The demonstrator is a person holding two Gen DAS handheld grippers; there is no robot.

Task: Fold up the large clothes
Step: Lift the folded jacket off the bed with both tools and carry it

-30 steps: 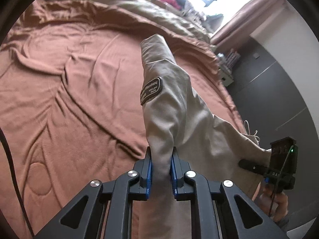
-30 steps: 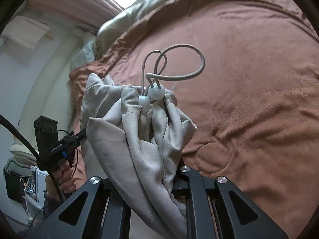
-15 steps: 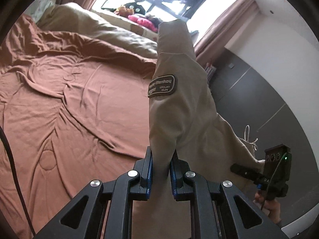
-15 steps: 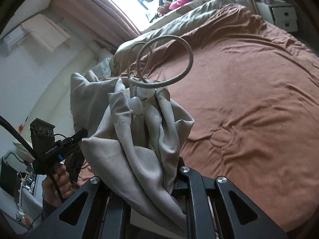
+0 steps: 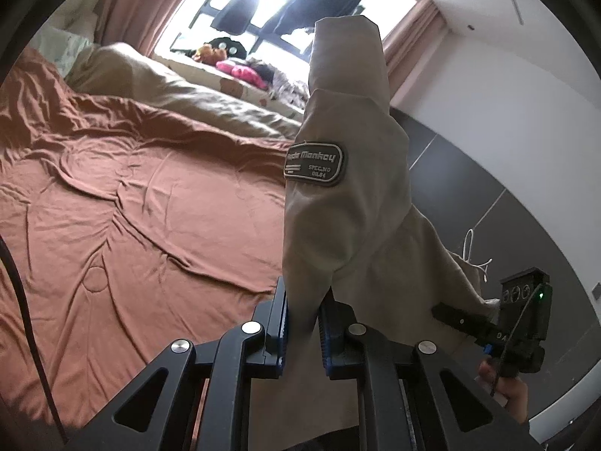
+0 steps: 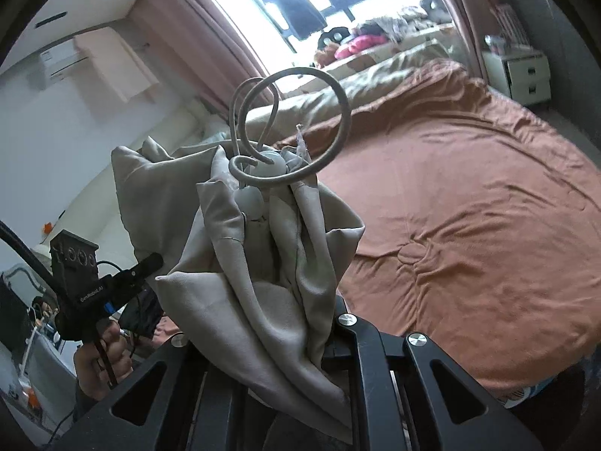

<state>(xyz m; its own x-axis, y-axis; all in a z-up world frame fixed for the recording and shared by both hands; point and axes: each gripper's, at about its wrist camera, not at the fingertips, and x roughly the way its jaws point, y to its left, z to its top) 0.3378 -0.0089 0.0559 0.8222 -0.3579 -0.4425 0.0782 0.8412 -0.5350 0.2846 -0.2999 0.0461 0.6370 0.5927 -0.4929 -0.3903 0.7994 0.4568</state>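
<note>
A beige jacket (image 5: 349,203) with a dark sleeve patch (image 5: 314,165) hangs in the air above the bed. My left gripper (image 5: 303,319) is shut on a fold of its sleeve, blue pads pressing the cloth from both sides. In the right wrist view the bunched jacket hem (image 6: 270,255) with its looped drawcord (image 6: 300,127) and round toggles covers my right gripper (image 6: 296,323), which is shut on the cloth; its fingertips are hidden. Each view shows the other gripper held in a hand at the frame's edge: the right gripper (image 5: 484,334) and the left gripper (image 6: 112,293).
The bed's rust-brown cover (image 5: 131,203) spreads below, with an olive duvet (image 5: 195,97) toward the window. Soft toys (image 5: 240,69) line the sill. A white drawer unit (image 6: 522,75) stands by the bed's far corner. Dark wall panels (image 5: 488,203) rise on the right.
Both grippers have risen with the jacket, lifting it clear of the bed. The views tilted up, so the window and curtains came into sight. Both grips stayed the same.
</note>
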